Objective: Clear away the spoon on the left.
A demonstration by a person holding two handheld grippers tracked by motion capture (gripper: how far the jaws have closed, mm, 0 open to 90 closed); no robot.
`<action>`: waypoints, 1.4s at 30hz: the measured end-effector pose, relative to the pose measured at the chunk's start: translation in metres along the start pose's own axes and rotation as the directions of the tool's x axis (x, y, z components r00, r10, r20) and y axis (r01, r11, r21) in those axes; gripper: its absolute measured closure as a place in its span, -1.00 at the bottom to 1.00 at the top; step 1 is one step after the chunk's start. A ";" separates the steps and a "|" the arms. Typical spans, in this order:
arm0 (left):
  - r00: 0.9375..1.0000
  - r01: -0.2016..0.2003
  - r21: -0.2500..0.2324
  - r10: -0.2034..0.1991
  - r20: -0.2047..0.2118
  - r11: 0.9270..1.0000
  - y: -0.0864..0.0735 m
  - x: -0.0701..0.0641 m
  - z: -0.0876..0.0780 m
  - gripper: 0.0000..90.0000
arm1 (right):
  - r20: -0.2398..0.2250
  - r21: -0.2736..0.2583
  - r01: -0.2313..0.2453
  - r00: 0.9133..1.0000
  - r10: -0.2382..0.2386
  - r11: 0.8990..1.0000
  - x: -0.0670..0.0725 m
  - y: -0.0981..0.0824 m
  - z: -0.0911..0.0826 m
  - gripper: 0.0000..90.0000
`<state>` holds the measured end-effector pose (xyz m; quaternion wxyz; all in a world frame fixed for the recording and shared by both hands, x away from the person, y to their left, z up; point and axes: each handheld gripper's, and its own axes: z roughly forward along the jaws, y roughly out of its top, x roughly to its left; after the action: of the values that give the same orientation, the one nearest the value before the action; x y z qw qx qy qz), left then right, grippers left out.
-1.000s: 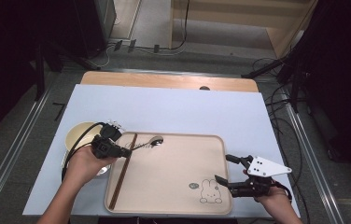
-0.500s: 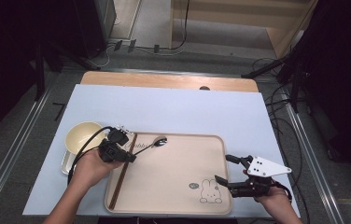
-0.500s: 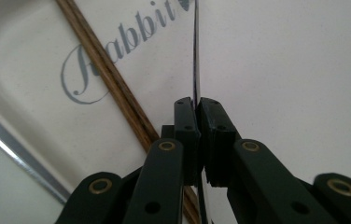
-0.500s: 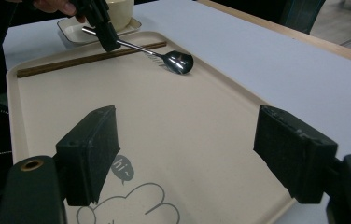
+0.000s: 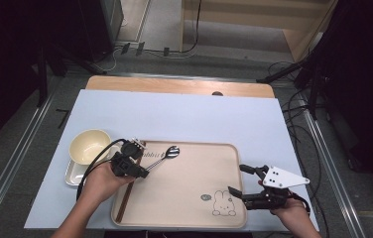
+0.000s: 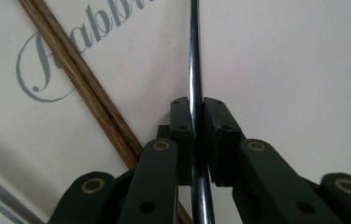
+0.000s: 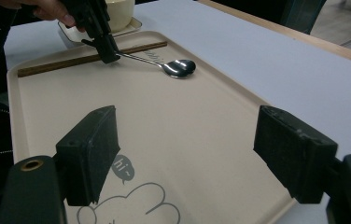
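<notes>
Where the high view looks down on the counter (image 5: 184, 111), the left gripper (image 5: 142, 171) sits over the upper left part of the beige tray (image 5: 194, 191), at the handle of the spoon (image 5: 163, 154). The spoon lies on the tray floor, bowl pointing toward the far edge. The chopsticks (image 5: 125, 198) lie along the tray's left edge. A cream bowl (image 5: 89, 145) stands on a small dish (image 5: 74, 174), just left of the tray. The right gripper (image 5: 239, 181) hovers at the tray's near right corner — fingers spread, nothing between them.

In the left gripper view, the fingers (image 6: 183, 126) flank the dark spoon handle (image 6: 195, 56) closely, with a thin gap showing on the right side. The jaws have just been opening, with the handle between them. The chopsticks (image 6: 80, 79) run diagonally at the left, across the printed lettering.

In the right gripper view, the fingers (image 7: 94, 149) stand wide apart over the bare tray (image 7: 187, 130). Farther off, the left gripper (image 7: 103, 46) meets the spoon (image 7: 176, 67) at its handle — the bowl rests on the tray.
</notes>
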<state>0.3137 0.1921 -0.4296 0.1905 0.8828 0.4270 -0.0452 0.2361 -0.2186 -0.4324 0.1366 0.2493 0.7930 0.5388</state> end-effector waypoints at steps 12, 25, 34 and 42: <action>1.000 -0.004 0.026 0.004 0.002 1.000 -0.001 -0.004 0.004 0.83 | 0.000 0.001 -0.003 1.000 0.003 1.000 0.000 0.000 0.000 -0.51; 1.000 -0.019 0.023 0.019 0.015 1.000 -0.002 -0.007 0.005 0.70 | -0.001 0.000 0.001 1.000 -0.001 1.000 0.000 0.000 0.000 -0.51; 0.999 -0.044 0.006 0.044 0.022 0.999 -0.001 -0.007 0.003 0.36 | -0.001 0.000 -0.001 1.000 0.001 1.000 0.000 0.000 0.000 -0.51; 0.998 -0.056 -0.055 0.057 0.021 0.997 0.001 -0.005 -0.004 -0.09 | -0.001 0.000 0.001 1.000 -0.001 1.000 0.000 0.000 0.000 -0.51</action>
<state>0.3111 0.1889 -0.4241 0.2206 0.8885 0.4007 -0.0380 0.2361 -0.2186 -0.4325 0.1363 0.2484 0.7934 0.5388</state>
